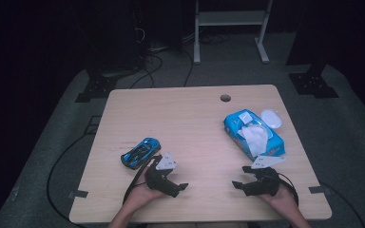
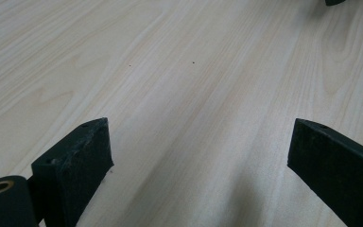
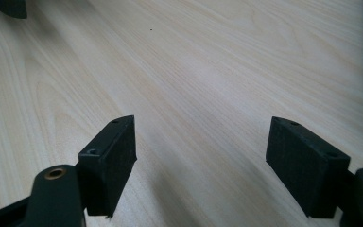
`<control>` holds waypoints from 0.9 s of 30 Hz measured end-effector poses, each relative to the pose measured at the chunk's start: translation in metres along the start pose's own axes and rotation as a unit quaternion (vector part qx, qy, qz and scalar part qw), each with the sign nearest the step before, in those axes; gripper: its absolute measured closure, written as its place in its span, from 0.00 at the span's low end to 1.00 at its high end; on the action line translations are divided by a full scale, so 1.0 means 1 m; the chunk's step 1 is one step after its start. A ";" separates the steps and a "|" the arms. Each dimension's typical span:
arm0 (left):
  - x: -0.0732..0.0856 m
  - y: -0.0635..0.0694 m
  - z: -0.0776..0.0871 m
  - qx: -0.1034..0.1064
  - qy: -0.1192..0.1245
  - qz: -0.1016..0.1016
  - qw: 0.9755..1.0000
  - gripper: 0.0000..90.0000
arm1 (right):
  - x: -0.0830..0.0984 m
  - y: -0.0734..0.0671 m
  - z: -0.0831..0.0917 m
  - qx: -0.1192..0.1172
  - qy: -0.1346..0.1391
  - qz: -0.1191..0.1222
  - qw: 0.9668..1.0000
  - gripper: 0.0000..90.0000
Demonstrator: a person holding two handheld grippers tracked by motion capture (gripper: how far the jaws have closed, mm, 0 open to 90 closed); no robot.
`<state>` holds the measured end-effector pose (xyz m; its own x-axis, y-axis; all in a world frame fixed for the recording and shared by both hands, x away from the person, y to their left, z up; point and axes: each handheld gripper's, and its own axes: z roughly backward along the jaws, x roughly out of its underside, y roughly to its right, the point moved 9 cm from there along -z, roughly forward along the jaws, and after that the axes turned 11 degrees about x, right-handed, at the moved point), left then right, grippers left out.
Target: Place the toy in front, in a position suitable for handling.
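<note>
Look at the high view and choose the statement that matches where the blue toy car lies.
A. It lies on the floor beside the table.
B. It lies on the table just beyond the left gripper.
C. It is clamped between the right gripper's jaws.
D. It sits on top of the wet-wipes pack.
B: the blue toy car rests on the table just beyond the left gripper, whose open jaws hold nothing.

The toy car (image 1: 141,152) is glossy blue with black windows. The wipes pack (image 1: 254,134) is blue with a white lid, on a pale wood-grain table (image 1: 185,123). Both grippers have black jaws.
</note>
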<state>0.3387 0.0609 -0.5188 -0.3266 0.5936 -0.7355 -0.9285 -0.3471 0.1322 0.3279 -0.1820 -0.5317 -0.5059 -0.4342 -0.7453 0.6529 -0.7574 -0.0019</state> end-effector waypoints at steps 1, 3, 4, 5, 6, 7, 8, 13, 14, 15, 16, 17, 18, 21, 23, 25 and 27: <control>0.000 -0.001 0.001 -0.001 -0.003 -0.002 1.000 0.07 | 0.000 0.001 0.000 0.000 0.000 0.000 1.000 0.27; 0.000 -0.002 0.001 -0.004 -0.003 -0.001 1.000 0.07 | 0.000 0.001 0.000 0.000 0.000 -0.001 1.000 0.27; -0.001 -0.003 0.002 -0.005 -0.002 -0.001 1.000 0.07 | 0.001 0.001 0.000 0.001 0.000 -0.001 1.000 0.27; -0.001 -0.003 0.003 -0.008 -0.001 -0.003 1.000 0.07 | 0.001 0.001 0.000 0.001 0.000 -0.001 1.000 0.27; -0.001 -0.003 0.003 -0.008 -0.001 -0.003 1.000 0.07 | 0.001 0.001 0.000 0.002 0.000 -0.001 1.000 0.27; -0.003 -0.004 0.006 -0.012 0.001 -0.006 1.000 0.07 | 0.001 0.001 0.000 0.003 0.000 -0.002 1.000 0.27; -0.004 -0.004 0.008 -0.015 0.001 -0.008 1.000 0.07 | 0.001 0.001 0.000 0.003 -0.001 -0.002 1.000 0.27; -0.010 -0.009 0.017 -0.023 0.008 -0.012 1.000 0.07 | 0.000 0.000 0.000 0.003 0.000 -0.004 1.000 0.27; -0.010 -0.009 0.017 -0.023 0.008 -0.012 1.000 0.07 | 0.000 0.000 0.000 0.003 0.000 -0.004 1.000 0.27; -0.012 -0.012 0.022 -0.025 0.012 -0.014 1.000 0.07 | 0.000 0.000 0.001 0.007 0.000 -0.004 1.000 0.26; -0.014 -0.013 0.024 -0.026 0.015 -0.010 1.000 0.07 | 0.000 -0.001 0.001 0.008 0.001 -0.004 1.000 0.26; -0.015 -0.014 0.026 -0.025 0.014 -0.011 1.000 0.07 | 0.000 -0.001 0.002 0.008 0.003 -0.007 1.000 0.26; -0.017 -0.016 0.029 -0.027 0.012 -0.014 0.999 0.07 | -0.001 -0.001 0.002 0.008 0.004 -0.008 1.000 0.26; -0.021 -0.022 0.036 -0.035 0.009 -0.020 0.999 0.07 | -0.001 -0.001 0.003 0.008 0.006 -0.013 1.000 0.26; -0.022 -0.027 0.041 -0.042 0.003 -0.025 0.999 0.07 | -0.001 -0.001 0.003 0.009 0.008 -0.013 1.000 0.26; -0.023 -0.029 0.043 -0.041 0.001 -0.022 0.999 0.07 | -0.002 -0.001 0.004 0.009 0.008 -0.014 1.000 0.26; -0.024 -0.035 0.048 -0.044 -0.004 -0.020 0.999 0.07 | -0.003 -0.001 0.004 0.009 0.009 -0.015 1.000 0.26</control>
<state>0.3707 0.0940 -0.4735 -0.2913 0.6137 -0.7338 -0.9219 -0.3849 0.0441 0.3267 -0.1820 -0.5274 -0.5149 -0.4031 -0.7566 0.6269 -0.7790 -0.0116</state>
